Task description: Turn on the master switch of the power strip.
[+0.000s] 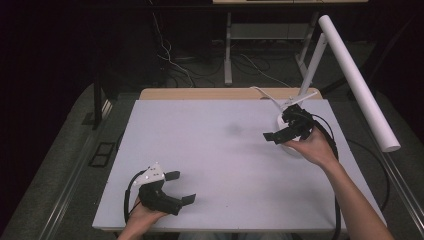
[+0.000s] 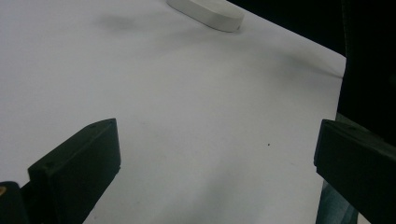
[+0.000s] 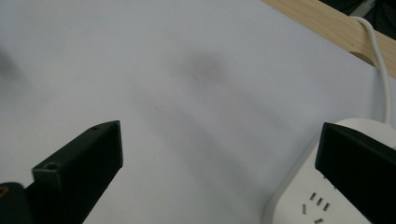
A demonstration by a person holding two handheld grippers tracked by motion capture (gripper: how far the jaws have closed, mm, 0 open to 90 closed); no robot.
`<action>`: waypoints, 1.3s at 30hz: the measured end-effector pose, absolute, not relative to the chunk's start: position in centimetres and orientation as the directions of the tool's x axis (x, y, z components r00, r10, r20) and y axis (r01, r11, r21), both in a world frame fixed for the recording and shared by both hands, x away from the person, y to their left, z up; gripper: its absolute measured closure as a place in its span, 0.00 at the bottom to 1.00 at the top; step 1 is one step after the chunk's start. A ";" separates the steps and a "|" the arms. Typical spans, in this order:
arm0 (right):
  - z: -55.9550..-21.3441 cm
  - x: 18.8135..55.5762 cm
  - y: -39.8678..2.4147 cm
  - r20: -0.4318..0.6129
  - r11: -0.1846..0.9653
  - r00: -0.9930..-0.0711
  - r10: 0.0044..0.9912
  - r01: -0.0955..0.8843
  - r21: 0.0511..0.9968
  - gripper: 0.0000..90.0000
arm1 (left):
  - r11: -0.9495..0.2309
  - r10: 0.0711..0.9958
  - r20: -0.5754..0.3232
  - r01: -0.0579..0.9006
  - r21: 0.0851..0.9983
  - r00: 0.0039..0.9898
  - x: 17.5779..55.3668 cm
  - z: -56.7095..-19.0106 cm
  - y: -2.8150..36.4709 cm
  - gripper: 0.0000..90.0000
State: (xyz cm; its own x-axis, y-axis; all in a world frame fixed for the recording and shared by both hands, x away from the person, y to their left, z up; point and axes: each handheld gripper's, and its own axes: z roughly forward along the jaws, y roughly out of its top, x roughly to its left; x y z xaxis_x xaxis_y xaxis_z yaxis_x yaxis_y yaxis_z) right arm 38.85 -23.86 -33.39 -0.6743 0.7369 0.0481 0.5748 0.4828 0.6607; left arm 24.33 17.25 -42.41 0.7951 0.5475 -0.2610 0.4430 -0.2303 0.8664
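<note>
White tabletop [image 1: 220, 150] bears a power strip [image 3: 308, 205] beside the open right claw [image 1: 280, 129]; left claw [image 1: 181, 187] open.

white power strip [image 3: 327, 196], black jaws, pale grey table [image 1: 220, 150]

The power strip [image 1: 292, 145] lies on the table [image 1: 220, 150] toward its far right, under the right gripper [image 1: 284, 131]; the left gripper [image 1: 179, 187] sits near left

1. The black two-jaw left gripper [image 1: 179, 187] sits low at the near left, jaws spread wide, held from below.
2. The black two-jaw right gripper [image 1: 281, 134] hangs farther off at right, jaws wide apart, forearm outstretched.
</note>
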 end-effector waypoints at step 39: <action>-34.3 45.2 -23.5 -0.174 0.598 -0.607 0.775 0.615 0.514 0.75 | -0.201 0.574 -0.264 0.446 0.872 0.775 24.7 -42.3 18.3 0.00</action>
